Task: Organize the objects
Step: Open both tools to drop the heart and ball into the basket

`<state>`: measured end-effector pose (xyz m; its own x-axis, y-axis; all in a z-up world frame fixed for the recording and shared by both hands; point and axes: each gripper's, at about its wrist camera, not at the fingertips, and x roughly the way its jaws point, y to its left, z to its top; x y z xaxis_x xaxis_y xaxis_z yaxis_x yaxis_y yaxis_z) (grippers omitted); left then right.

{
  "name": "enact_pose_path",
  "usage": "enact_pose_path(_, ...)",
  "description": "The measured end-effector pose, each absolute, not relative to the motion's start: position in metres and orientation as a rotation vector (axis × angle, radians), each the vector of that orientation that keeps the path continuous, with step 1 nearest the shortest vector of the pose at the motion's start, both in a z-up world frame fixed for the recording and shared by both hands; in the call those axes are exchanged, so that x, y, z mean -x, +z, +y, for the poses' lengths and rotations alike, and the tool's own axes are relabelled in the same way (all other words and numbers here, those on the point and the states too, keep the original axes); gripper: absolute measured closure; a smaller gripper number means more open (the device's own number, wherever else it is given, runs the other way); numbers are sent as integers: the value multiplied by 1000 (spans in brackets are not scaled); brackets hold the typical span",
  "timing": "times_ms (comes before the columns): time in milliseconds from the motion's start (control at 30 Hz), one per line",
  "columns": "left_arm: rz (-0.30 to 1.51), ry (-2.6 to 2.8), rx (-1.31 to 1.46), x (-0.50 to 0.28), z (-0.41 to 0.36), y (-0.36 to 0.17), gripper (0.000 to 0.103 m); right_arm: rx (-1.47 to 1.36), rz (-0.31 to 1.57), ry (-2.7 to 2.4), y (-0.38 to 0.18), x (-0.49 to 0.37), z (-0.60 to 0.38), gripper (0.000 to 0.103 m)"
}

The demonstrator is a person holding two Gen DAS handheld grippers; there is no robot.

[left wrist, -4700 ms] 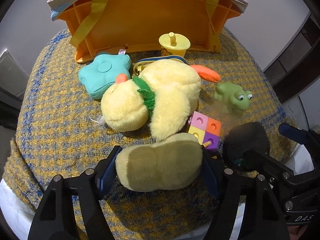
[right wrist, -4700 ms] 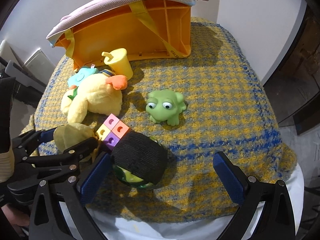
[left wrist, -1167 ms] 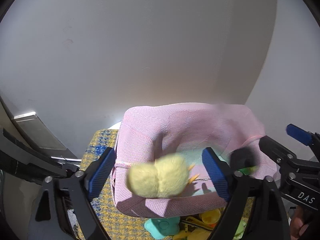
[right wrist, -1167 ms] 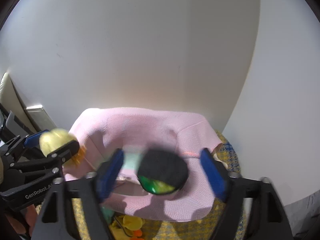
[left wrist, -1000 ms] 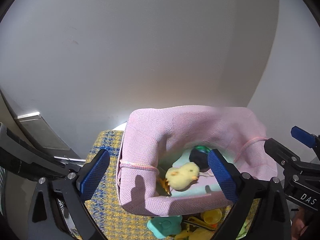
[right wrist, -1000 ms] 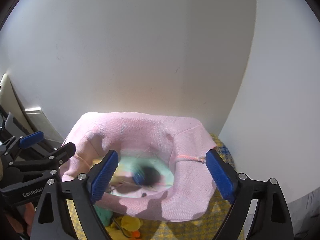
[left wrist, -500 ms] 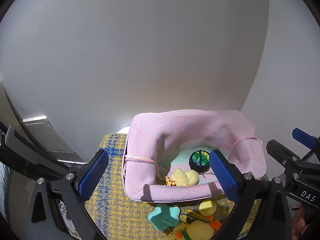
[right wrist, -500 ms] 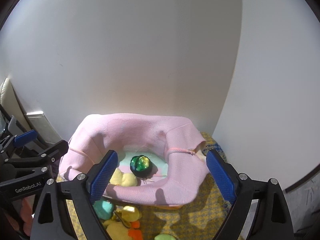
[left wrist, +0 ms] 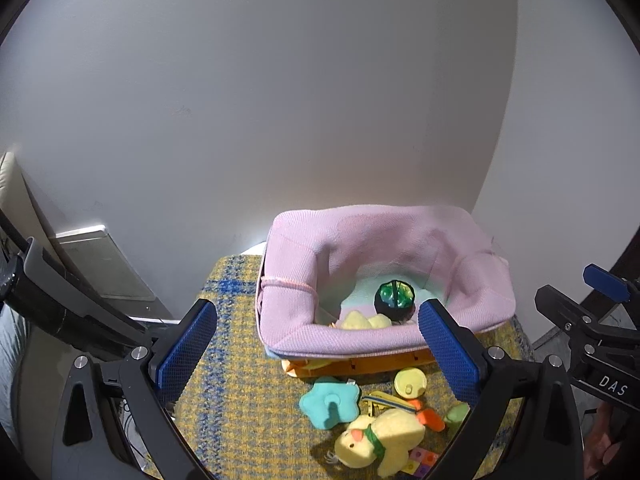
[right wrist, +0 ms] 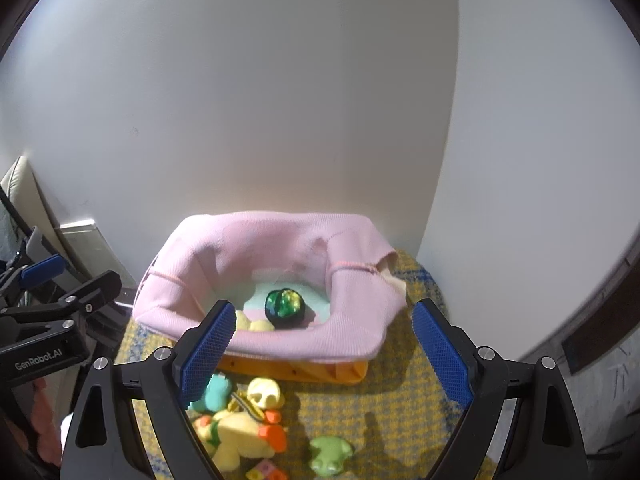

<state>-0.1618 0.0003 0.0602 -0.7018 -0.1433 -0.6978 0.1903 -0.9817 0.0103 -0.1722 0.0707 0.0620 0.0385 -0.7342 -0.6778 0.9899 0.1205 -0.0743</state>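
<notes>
Now hovering my left gripper (left wrist: 318, 350) and right gripper (right wrist: 322, 342), both wide and empty | teal star (left wrist: 330, 400), plush duck (left wrist: 380, 446), frog (right wrist: 330, 456) lying before pink-lined basket (left wrist: 360, 340) | duck seeming soft, light; judging the body the best hold | woven cloth (left wrist: 240, 420) giving grip, wall close behind.

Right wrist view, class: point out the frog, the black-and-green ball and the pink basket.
frog (right wrist: 329, 455), right wrist view, on its back.
ball (right wrist: 285, 307), right wrist view, on its shiny green face.
basket (right wrist: 352, 312), right wrist view, on its pink right wall.
</notes>
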Motion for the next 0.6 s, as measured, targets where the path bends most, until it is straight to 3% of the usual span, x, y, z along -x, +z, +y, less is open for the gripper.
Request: enact_pose_path(600, 67, -2714, -1216, 118, 30, -22, 0, -577, 762, -1413, -24, 204, 124, 13)
